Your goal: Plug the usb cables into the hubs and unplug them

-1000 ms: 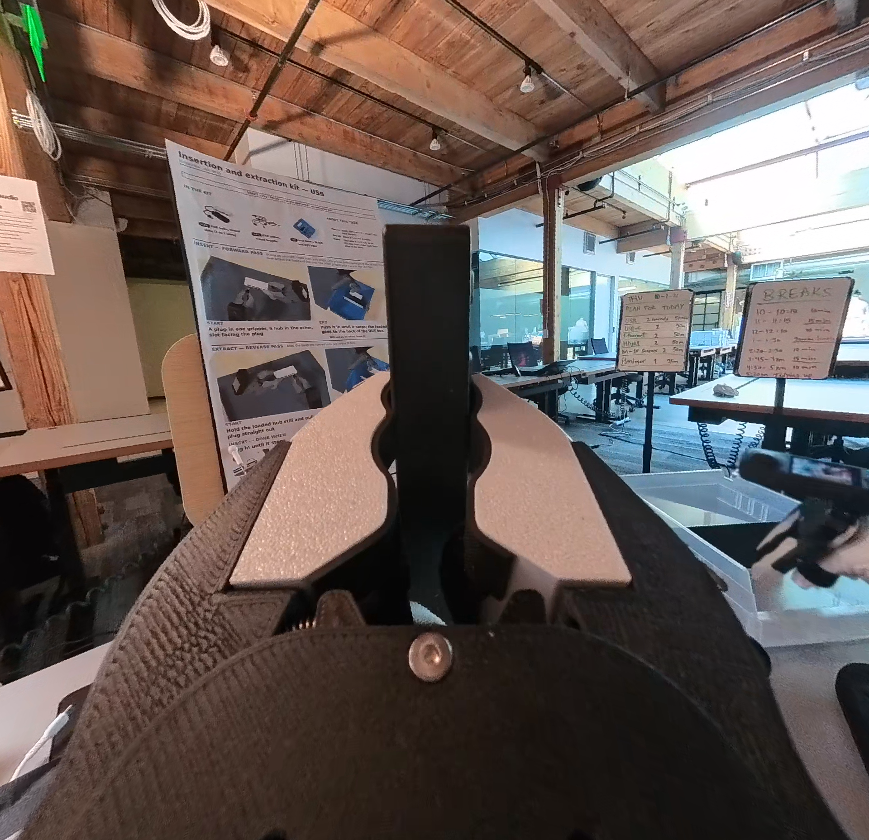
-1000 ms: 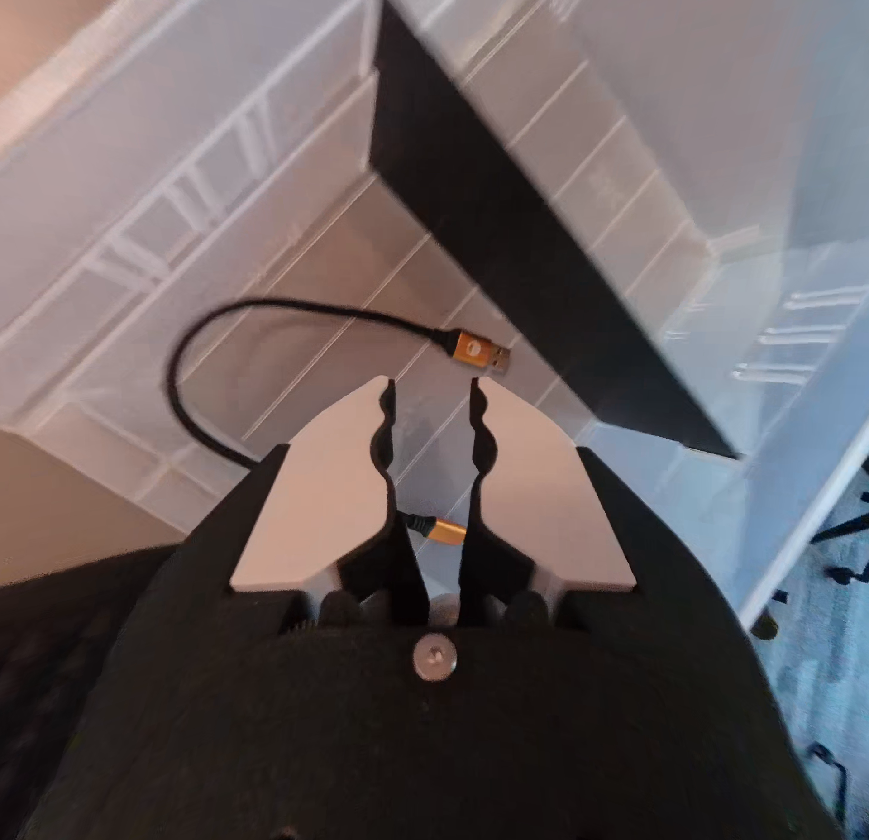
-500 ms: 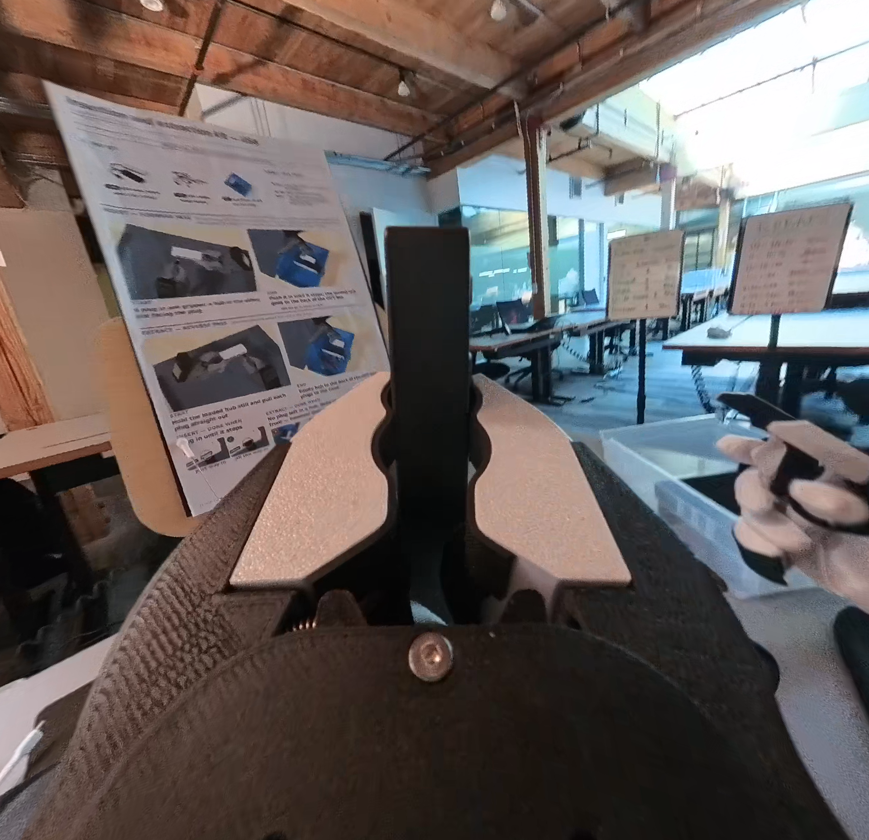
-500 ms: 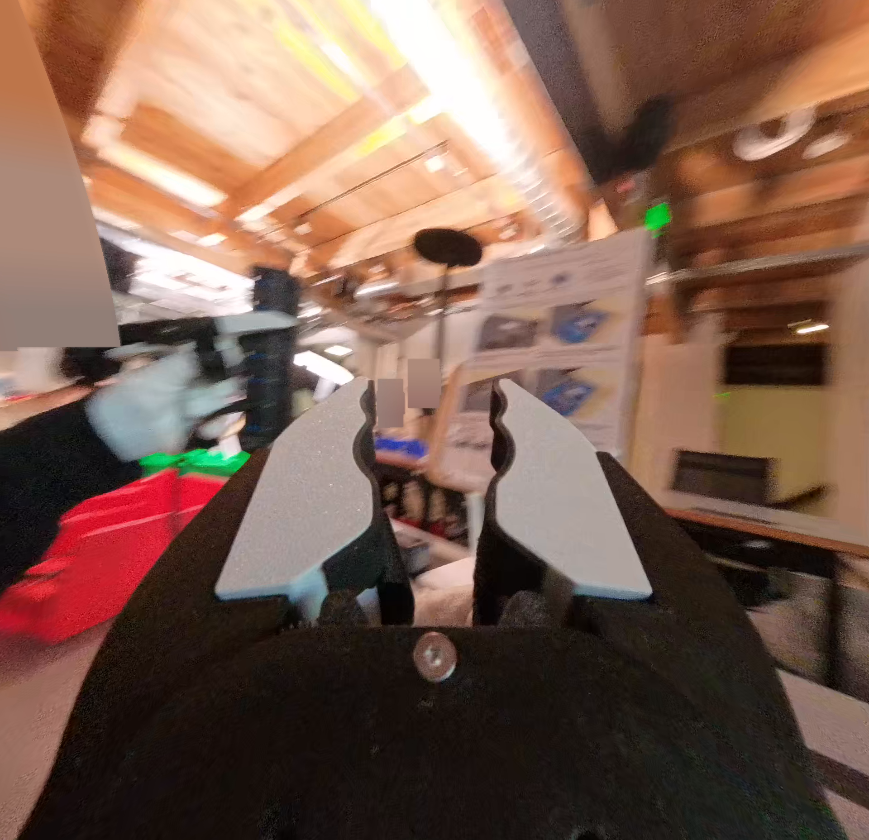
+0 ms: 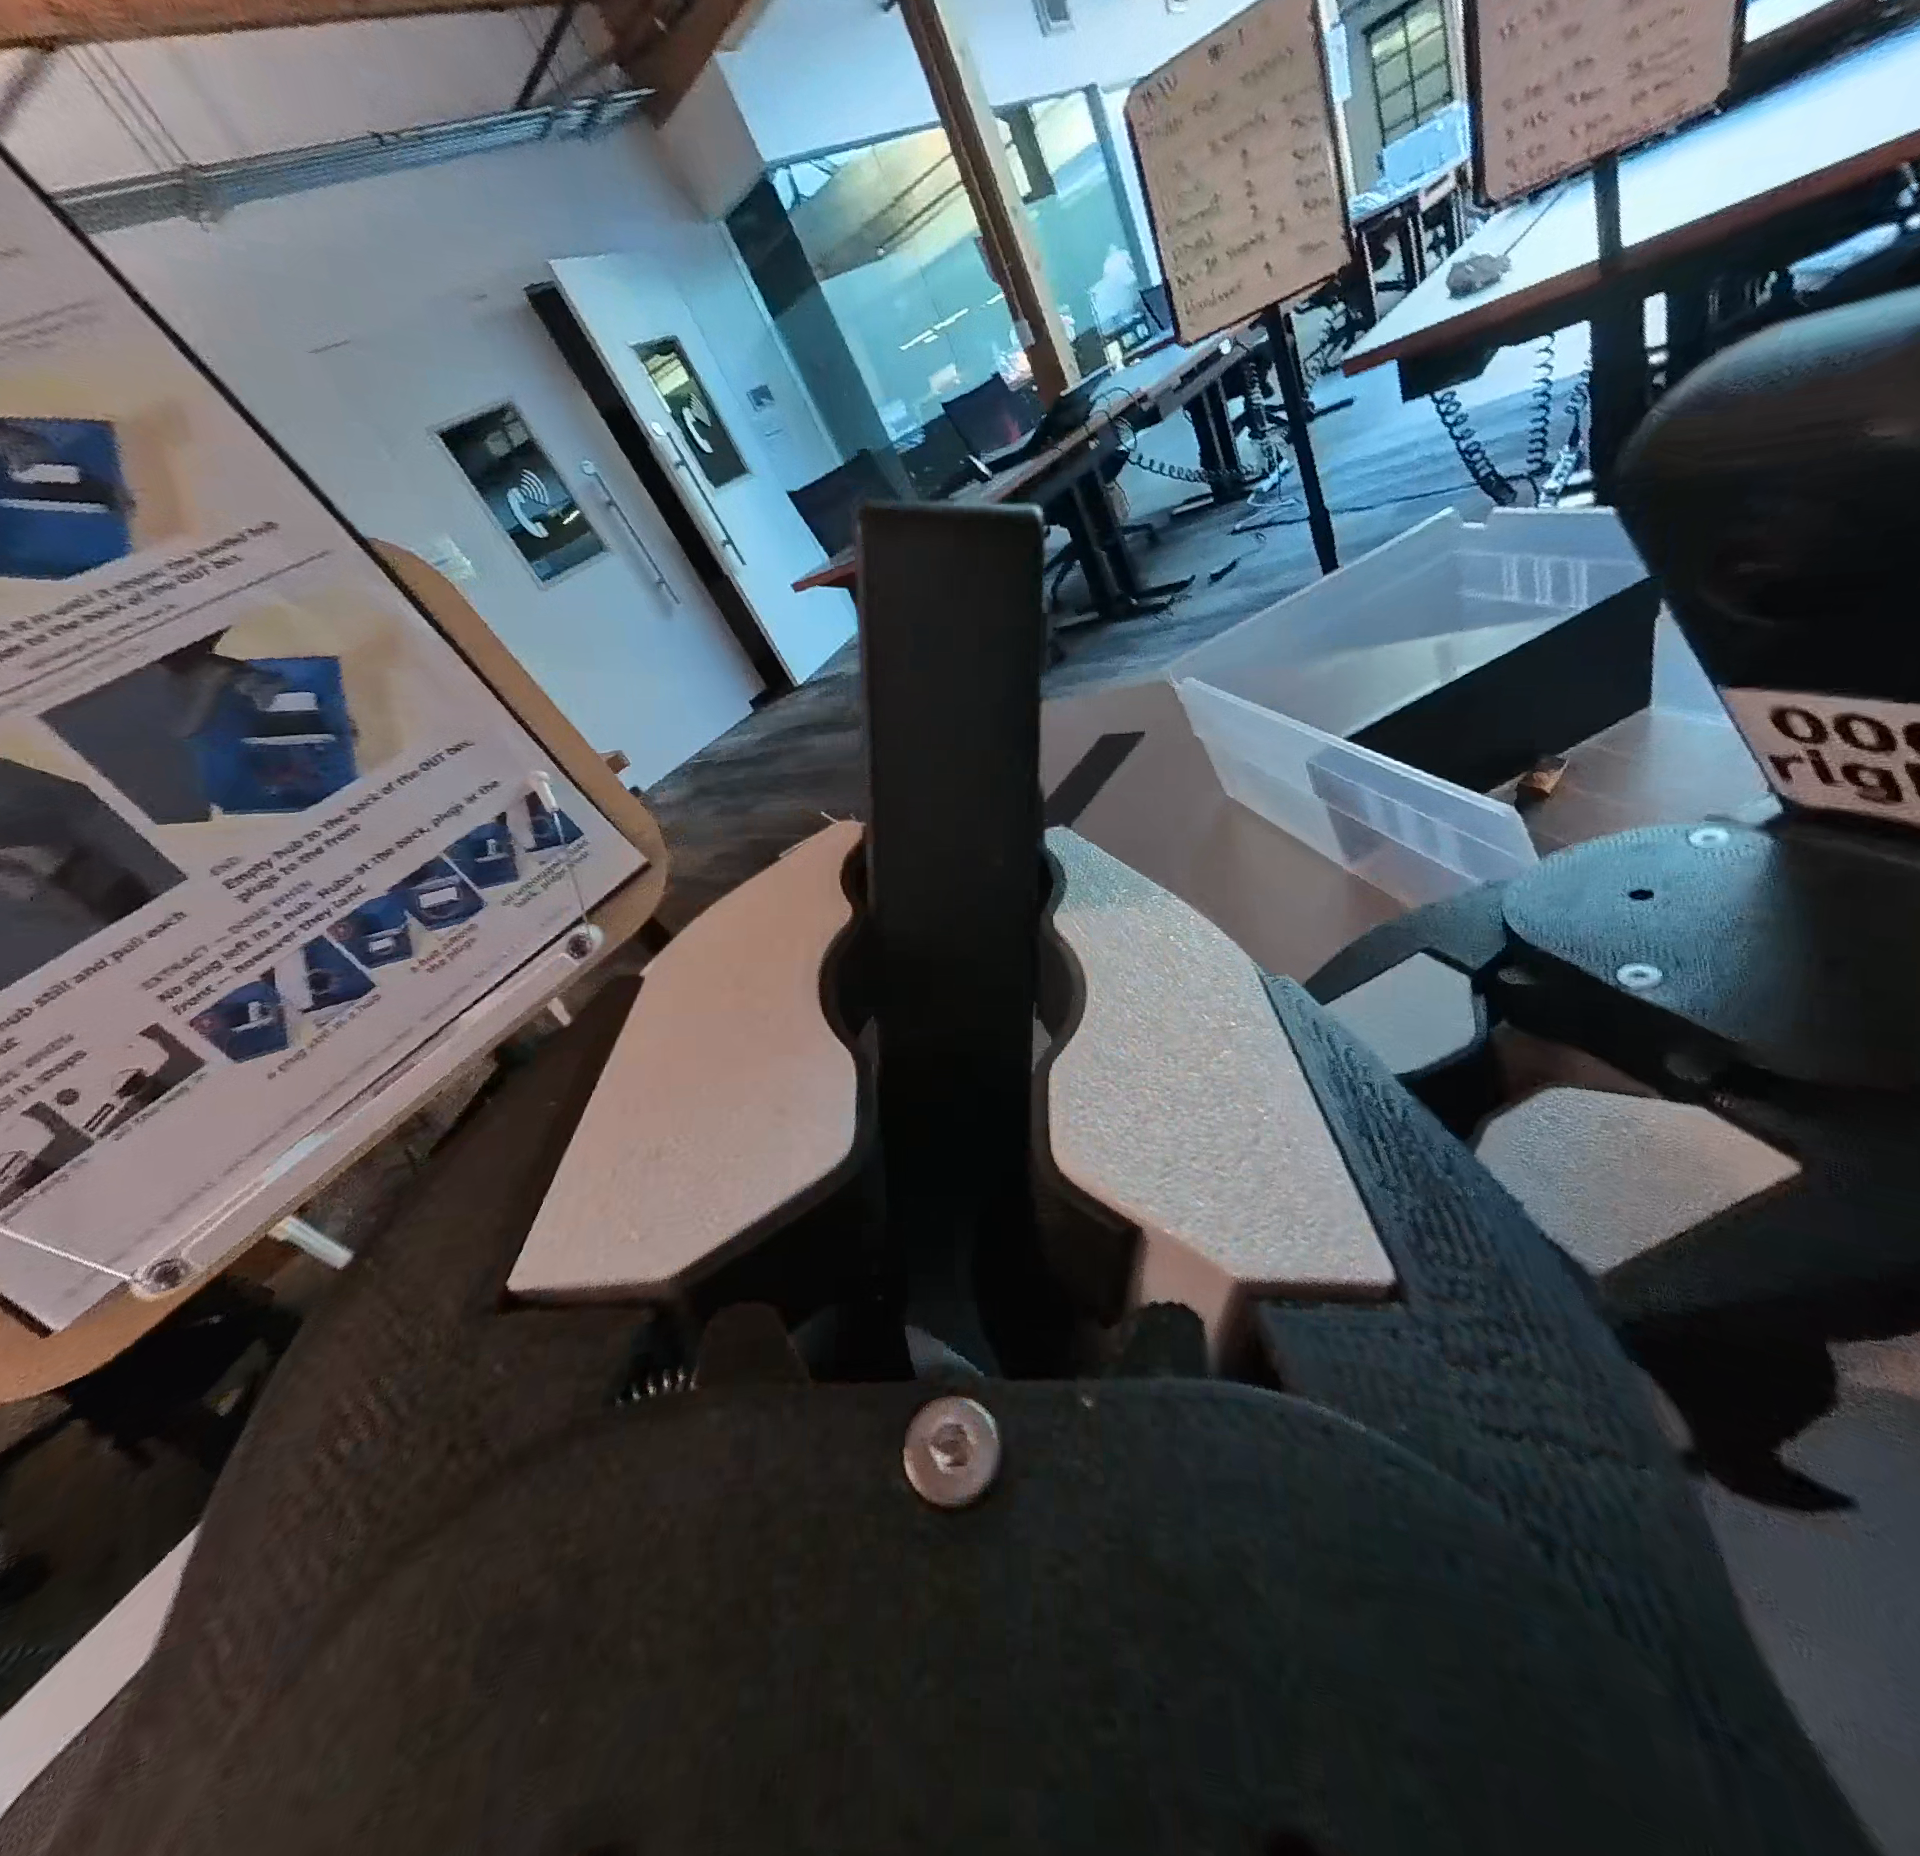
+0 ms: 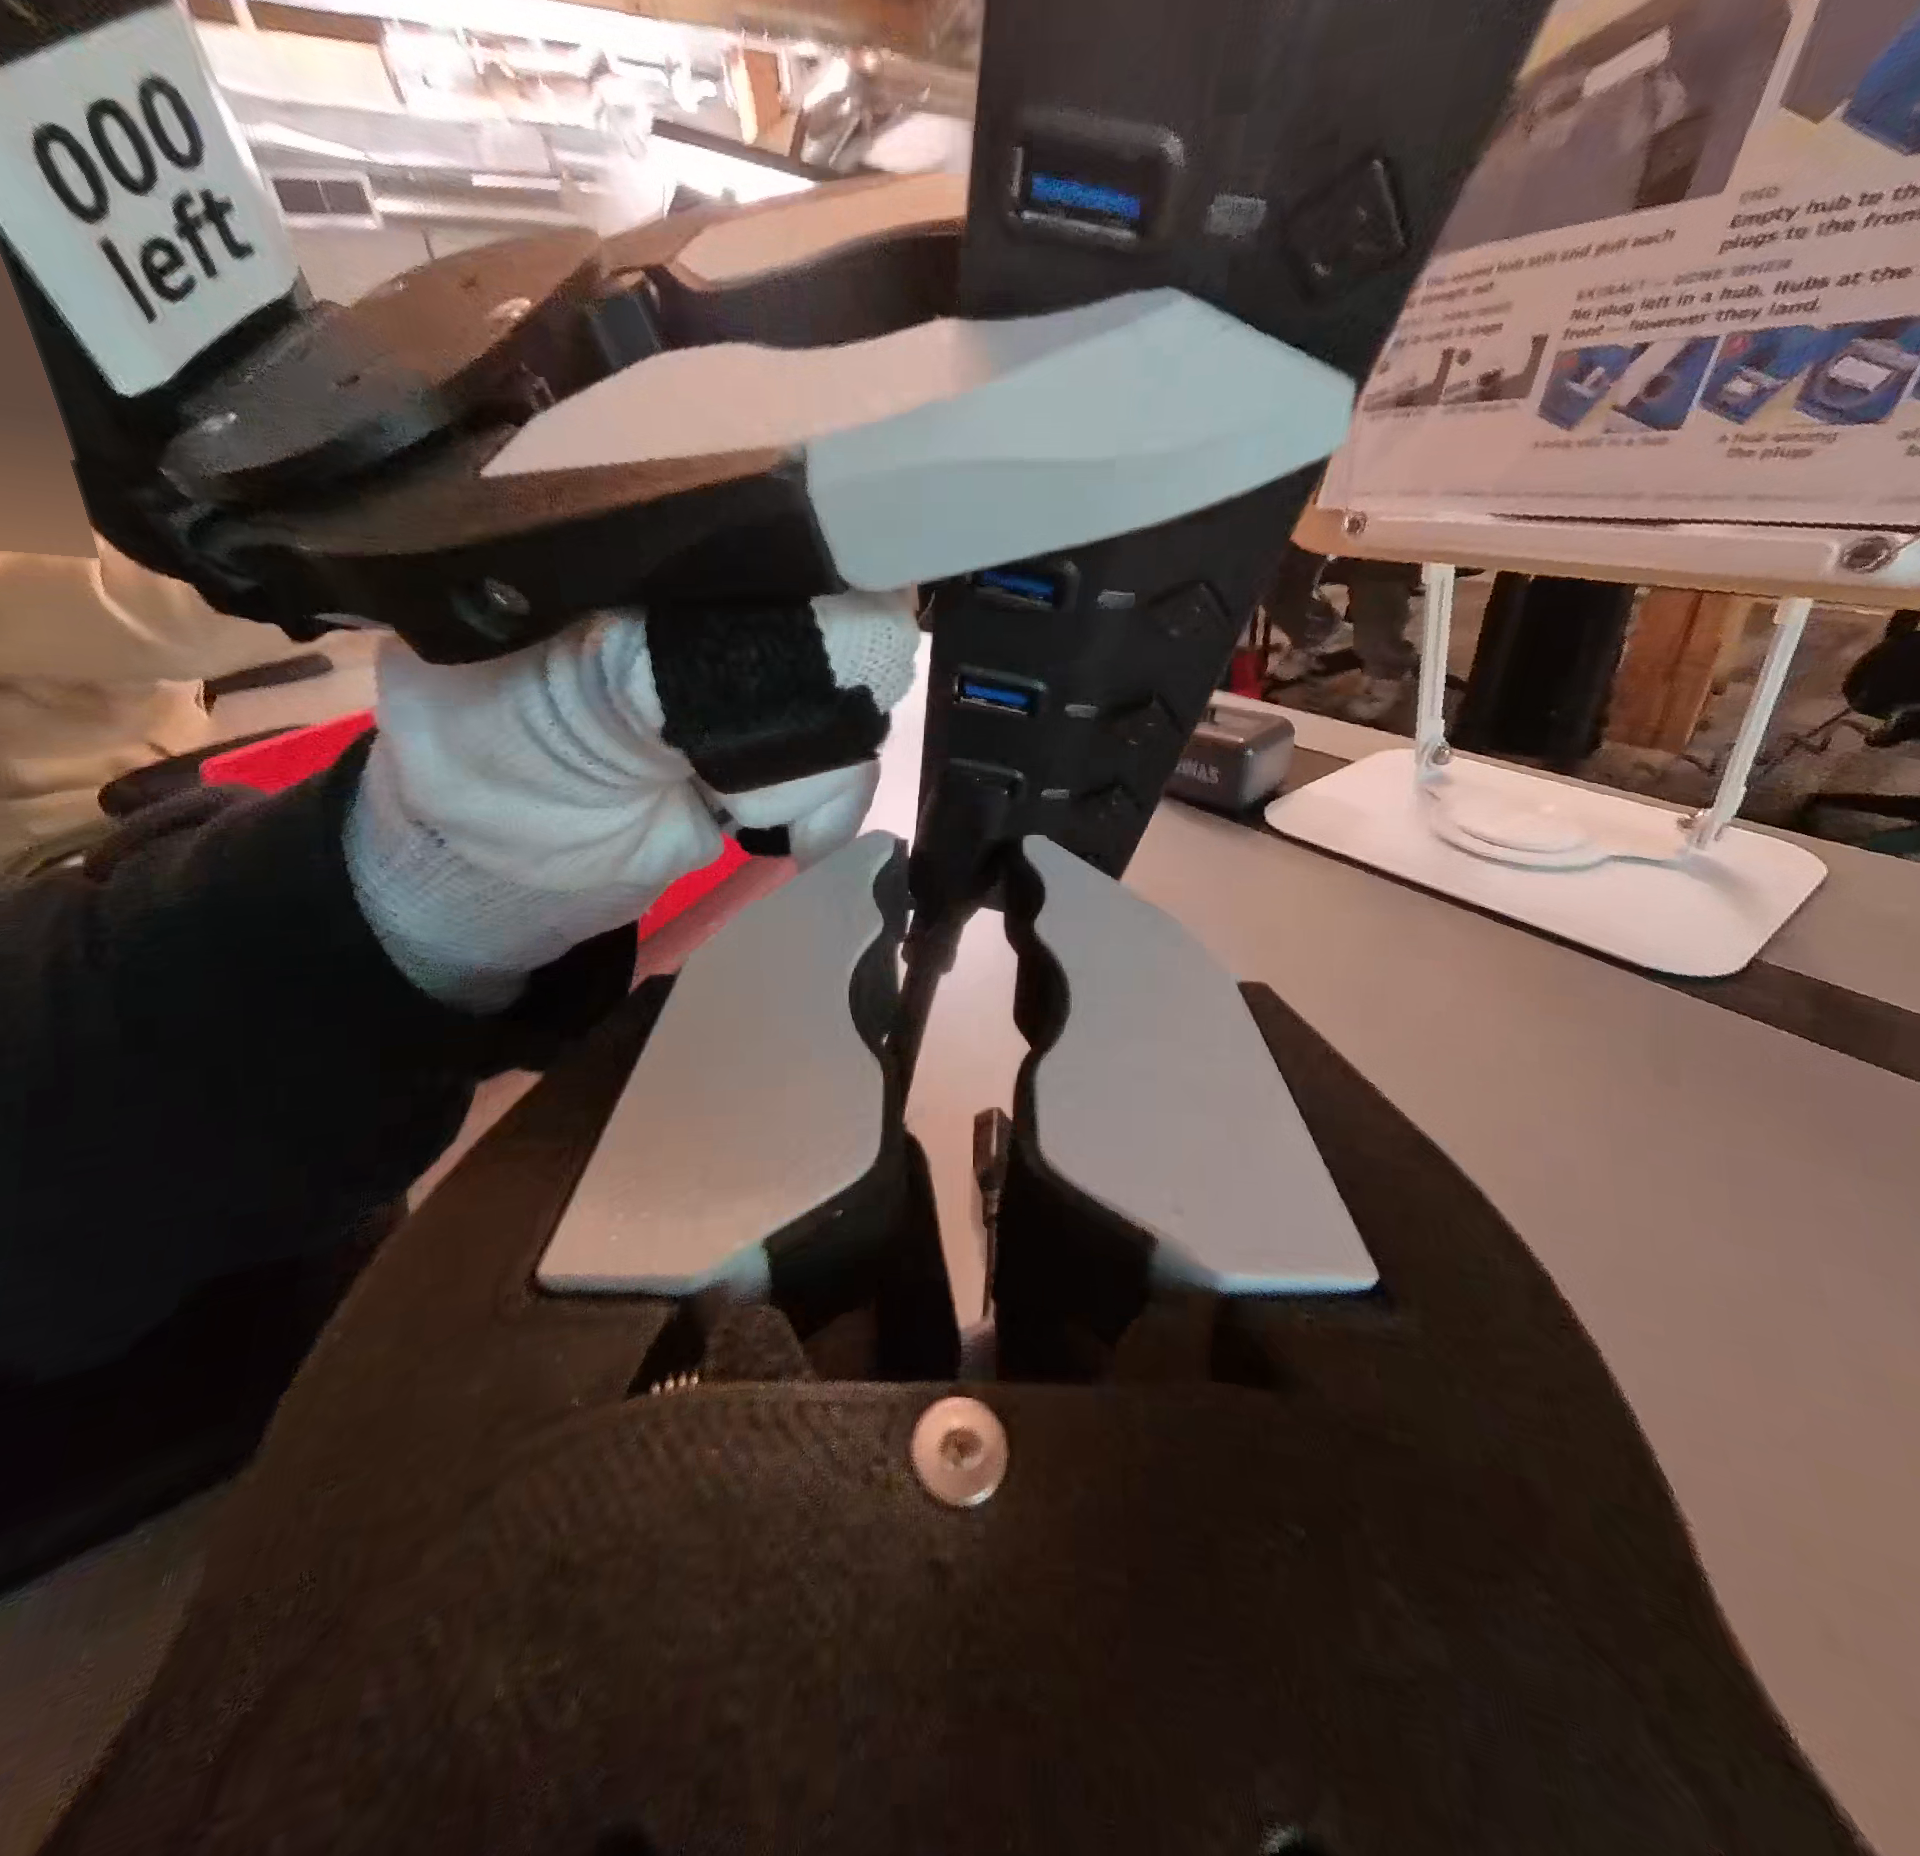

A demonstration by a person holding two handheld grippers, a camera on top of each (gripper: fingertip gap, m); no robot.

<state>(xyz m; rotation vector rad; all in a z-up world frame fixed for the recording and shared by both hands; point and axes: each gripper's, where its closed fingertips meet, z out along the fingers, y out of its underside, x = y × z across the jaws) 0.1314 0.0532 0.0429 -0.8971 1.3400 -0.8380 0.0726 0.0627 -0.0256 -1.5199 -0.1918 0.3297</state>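
Left wrist view first: the left gripper (image 5: 951, 933) is clenched on a black USB hub (image 5: 951, 726), the long slab standing upright between the grey fingers (image 5: 727, 1068) and rising well past their tips. Off to the right, the right gripper (image 5: 1631, 1172) sits close beside it, low and partly cut off by the frame edge. Farther right on the table, a clear plastic bin (image 5: 1382, 663) lies open, and on the left an instruction poster (image 5: 239, 767) leans on its stand. Over to the right wrist view, and the same hub (image 6: 1132, 663) looks us in the face: blue USB ports (image 6: 1075, 196) run down it in a column, with a black plug (image 6: 971, 819) seated in the lowest port, its cable (image 6: 914, 975) trailing down toward the camera. The right gripper (image 6: 956, 861) has its fingers parted, tips flanking that plug with a gap still showing, the cable running between them. A white-gloved hand (image 6: 551, 798) holds the left gripper (image 6: 904, 435) on the left, grasping the hub from the side. Behind, a red bin (image 6: 281, 762) peeks out at left, and the poster's white stand (image 6: 1538, 850) rests on the grey table (image 6: 1558, 1131).
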